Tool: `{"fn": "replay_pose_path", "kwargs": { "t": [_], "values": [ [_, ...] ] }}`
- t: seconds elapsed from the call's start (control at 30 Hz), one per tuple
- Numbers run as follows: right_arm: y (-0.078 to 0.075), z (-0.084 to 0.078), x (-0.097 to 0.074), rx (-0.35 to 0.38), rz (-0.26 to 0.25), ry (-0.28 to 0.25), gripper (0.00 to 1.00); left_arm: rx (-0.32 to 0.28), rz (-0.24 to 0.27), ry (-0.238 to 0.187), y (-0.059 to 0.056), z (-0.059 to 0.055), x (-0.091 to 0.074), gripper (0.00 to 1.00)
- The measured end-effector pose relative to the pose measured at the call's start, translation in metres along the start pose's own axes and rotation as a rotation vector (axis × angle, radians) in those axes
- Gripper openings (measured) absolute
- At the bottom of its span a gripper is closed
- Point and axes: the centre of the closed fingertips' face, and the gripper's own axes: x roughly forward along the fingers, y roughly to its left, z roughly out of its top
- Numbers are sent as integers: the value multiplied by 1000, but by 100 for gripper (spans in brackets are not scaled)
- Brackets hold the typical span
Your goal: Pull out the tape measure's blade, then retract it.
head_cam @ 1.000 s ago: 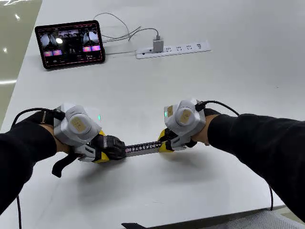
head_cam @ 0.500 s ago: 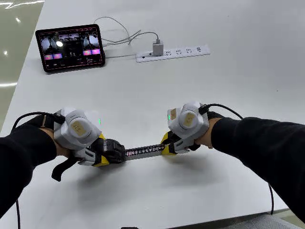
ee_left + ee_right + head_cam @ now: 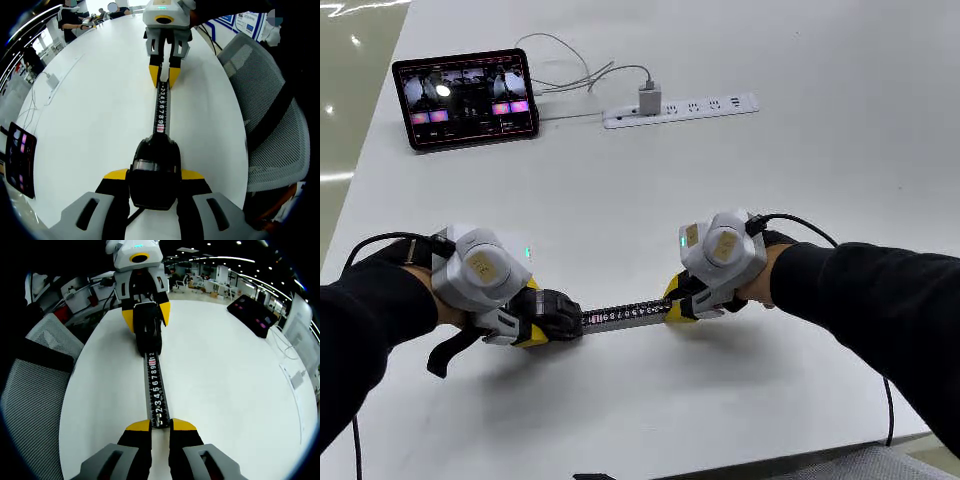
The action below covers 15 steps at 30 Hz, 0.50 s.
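— Rightward a touch: the right gripper [image 3: 674, 306] has drawn more blade [image 3: 625, 316] out, low over the white table [image 3: 720, 180].
— Grips?
— It pinches the blade's tip; the left gripper [image 3: 530, 322] clamps the tape measure case [image 3: 558, 310]. The thin, springy blade probably snaps back if released.

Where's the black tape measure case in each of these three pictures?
Head view: case lower left, in the left gripper.
Left gripper view: case bottom centre, between that gripper's jaws.
Right gripper view: case upper centre, at the blade's far end.
Shared landmark: the numbered blade running out of it.
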Motion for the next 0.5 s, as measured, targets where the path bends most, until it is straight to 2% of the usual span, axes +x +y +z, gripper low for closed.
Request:
{"fn": "replay_pose_path", "kwargs": {
  "t": [0.5],
  "values": [
    [0, -8, -5, 11, -2, -1, 7, 0, 2, 1, 0, 0, 1, 30]
  ]
}}
